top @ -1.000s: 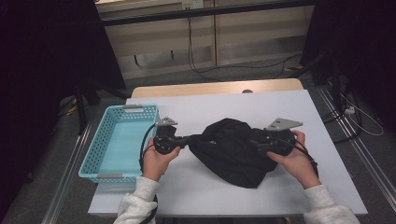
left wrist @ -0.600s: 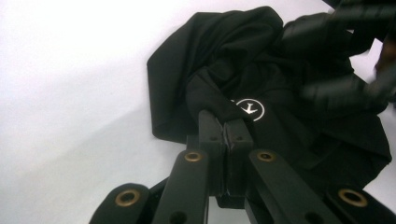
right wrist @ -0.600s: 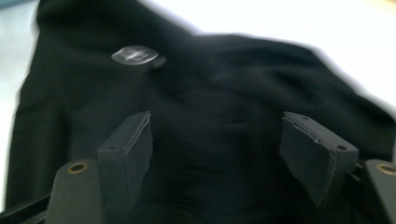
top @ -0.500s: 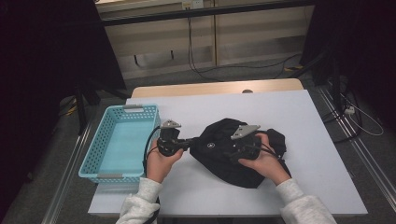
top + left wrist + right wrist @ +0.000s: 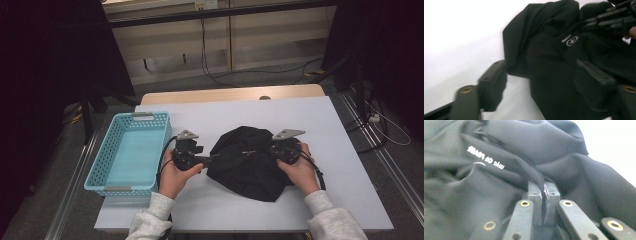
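A black garment [image 5: 247, 165] lies bunched on the white table [image 5: 300, 115], with white print [image 5: 486, 157] on it. My left gripper [image 5: 212, 159] lies at its left edge. Its jaws have just been opening and stand apart [image 5: 544, 85]; the cloth's edge [image 5: 549, 55] lies loose between them. My right gripper [image 5: 272, 150] sits on the garment's right side. Its jaws have just been closing and are shut [image 5: 543, 195] on a thin fold of the black cloth [image 5: 534, 173]. The right gripper [image 5: 614, 17] also appears at the top right of the left gripper view.
A light blue plastic basket [image 5: 165, 131] stands at the table's left, close to my left hand. A wooden table edge [image 5: 225, 94] runs behind the white top. Cables lie on the floor beyond.
The left jaws have opened and let go of the cloth. The right gripper swung left over the garment, then back right and down, and closed on a fold. The garment is more bunched.
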`<action>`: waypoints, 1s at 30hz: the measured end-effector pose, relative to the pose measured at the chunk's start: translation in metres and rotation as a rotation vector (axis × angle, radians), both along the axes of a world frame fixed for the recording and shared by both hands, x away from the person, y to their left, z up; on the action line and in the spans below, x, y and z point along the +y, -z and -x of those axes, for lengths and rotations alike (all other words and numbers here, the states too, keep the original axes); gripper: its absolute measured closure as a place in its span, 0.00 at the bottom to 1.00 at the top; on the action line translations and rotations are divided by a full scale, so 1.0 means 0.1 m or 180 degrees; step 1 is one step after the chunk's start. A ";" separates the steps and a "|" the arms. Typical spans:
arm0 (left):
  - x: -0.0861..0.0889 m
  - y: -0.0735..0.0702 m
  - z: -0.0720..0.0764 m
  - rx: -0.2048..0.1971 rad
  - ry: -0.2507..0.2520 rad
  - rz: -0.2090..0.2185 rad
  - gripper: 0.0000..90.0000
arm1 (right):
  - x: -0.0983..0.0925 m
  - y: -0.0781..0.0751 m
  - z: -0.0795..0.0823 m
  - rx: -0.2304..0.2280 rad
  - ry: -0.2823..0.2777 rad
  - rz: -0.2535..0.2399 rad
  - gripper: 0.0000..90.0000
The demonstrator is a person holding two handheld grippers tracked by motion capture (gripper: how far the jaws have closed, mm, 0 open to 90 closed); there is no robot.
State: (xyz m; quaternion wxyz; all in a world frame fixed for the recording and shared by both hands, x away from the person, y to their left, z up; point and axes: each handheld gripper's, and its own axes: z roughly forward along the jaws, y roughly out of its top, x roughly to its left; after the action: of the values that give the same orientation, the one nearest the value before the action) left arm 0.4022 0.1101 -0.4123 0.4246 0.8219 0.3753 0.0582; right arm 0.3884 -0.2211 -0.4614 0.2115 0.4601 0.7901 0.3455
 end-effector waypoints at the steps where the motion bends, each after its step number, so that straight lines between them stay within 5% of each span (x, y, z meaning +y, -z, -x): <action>1: -0.01 0.01 0.01 0.0004 -0.0016 -0.0008 0.25 | -0.06 0.00 0.02 0.0017 0.0042 -0.0043 0.96; 7: -0.08 0.09 0.05 0.0064 0.0060 -0.0109 0.20 | -0.22 0.00 0.20 -0.0038 0.0010 0.0022 0.94; 13: -0.13 0.14 0.06 0.0087 0.0069 -0.0145 0.20 | -0.18 -0.07 0.28 -0.0162 -0.0089 0.0020 0.65; 21: -0.07 0.12 0.05 0.0079 0.0003 -0.0111 0.17 | 0.16 -0.28 0.32 -0.0396 -0.0493 0.0002 0.48; 27: -0.06 0.13 0.07 0.0070 -0.0009 -0.0133 0.17 | 0.53 -0.30 0.35 -0.0326 -0.0941 -0.0006 0.43; 30: -0.05 0.13 0.09 0.0068 -0.0023 -0.0131 0.17 | 0.65 -0.25 0.34 -0.0310 -0.1014 0.0060 0.43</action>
State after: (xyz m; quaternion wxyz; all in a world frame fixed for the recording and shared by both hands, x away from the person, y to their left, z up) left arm 0.3937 0.1051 -0.4256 0.4034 0.8296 0.3815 0.0587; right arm 0.3549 -0.1560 -0.4366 0.1964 0.3097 0.8450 0.3891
